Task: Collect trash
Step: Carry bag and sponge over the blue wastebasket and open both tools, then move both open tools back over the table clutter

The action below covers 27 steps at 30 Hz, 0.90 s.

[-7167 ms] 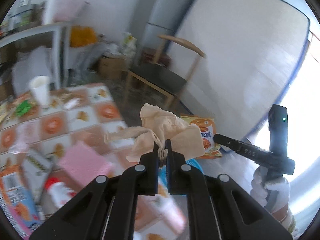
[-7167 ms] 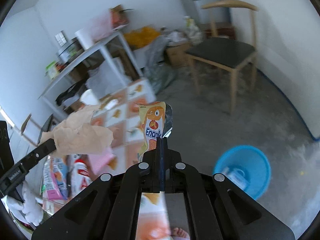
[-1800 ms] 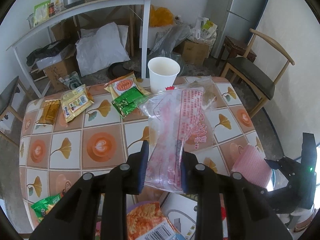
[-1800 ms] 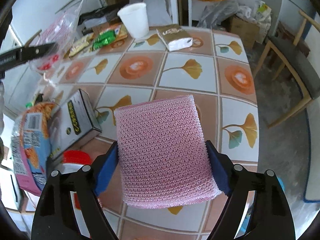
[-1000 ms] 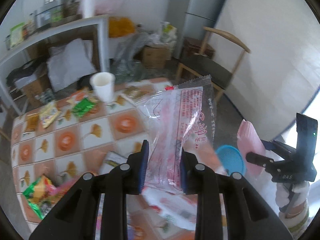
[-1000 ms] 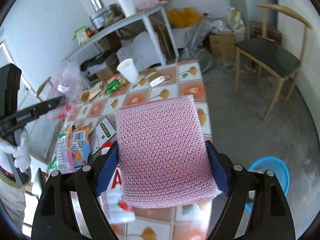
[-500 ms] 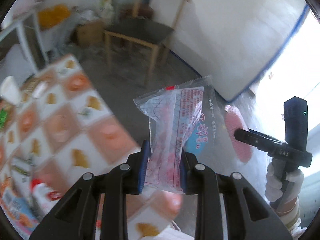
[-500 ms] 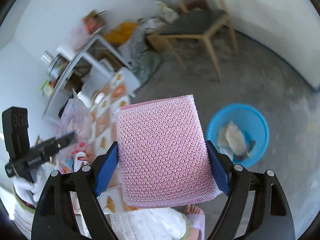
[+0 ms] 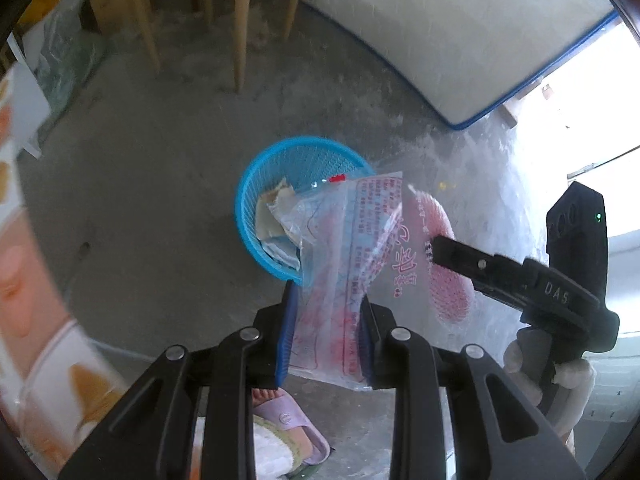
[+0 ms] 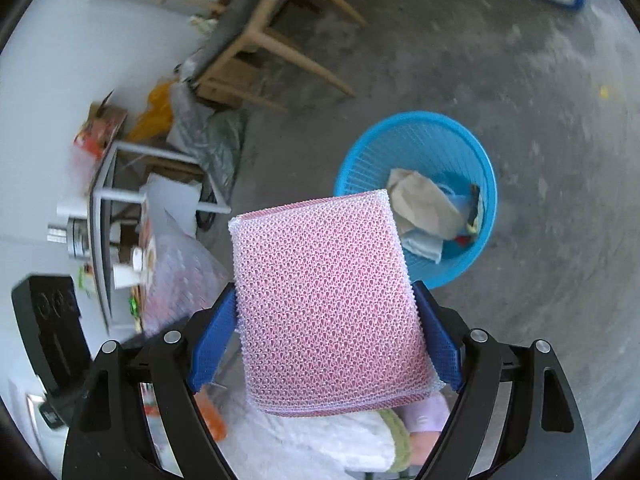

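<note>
My left gripper is shut on a clear plastic bag with red print, held over the near right rim of a blue mesh bin on the floor. My right gripper is shut on a pink mesh sponge, its blue pads pressing both side edges. The sponge hangs just short of the blue bin, which holds crumpled paper and wrappers. In the left wrist view the pink sponge shows behind the bag, to the right of the bin. The bag appears at the left in the right wrist view.
A wooden chair stands on the grey concrete floor beyond the bin. The tiled table's edge is at the left. A foot in a lilac slipper is below the left gripper. A white panel with a blue edge leans at the back.
Both grippers have swung away from the table and tilted down toward the floor, coming close over the blue bin. The bag and the sponge remain gripped.
</note>
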Available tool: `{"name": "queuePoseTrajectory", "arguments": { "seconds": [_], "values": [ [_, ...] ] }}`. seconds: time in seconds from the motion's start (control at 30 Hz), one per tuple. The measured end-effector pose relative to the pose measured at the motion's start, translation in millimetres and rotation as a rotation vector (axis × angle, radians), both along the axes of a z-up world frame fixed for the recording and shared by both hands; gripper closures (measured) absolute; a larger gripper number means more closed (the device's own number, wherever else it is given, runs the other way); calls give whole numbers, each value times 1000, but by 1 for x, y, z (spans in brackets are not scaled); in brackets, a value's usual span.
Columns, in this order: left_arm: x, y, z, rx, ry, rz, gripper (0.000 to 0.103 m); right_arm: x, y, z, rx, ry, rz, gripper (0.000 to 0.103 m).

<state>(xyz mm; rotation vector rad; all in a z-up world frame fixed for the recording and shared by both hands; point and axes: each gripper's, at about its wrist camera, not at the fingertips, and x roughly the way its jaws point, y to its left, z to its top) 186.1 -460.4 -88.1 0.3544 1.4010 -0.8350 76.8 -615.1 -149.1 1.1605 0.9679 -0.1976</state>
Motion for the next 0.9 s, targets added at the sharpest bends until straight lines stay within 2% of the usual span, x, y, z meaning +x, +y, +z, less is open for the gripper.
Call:
{"name": "queuePoseTrajectory", "arguments": {
  "seconds": [0.07,0.13,0.2,0.33,0.43,0.63,0.9],
  "values": [
    [4,-7,-14,-6,39,15,77,7,-7,-12,31,-6,-18,21],
    [12,-17,-26,-26,89,40,72,11,-17,-19,43,-13,-34,20],
    [18,-25,-32,-50,113,67,61,18,-24,-27,43,-8,-62,17],
    [22,-36,-35,-100,117,87,49,32,-33,-37,-2,30,-77,16],
    [21,-40,-29,-111,118,60,46,35,-36,-41,-35,70,-78,16],
    [22,-31,-8,-161,85,37,43,23,-40,-42,-64,71,-111,16],
    [18,0,31,-249,79,59,43,-12,-33,-13,-140,27,-149,16]
  ]
}}
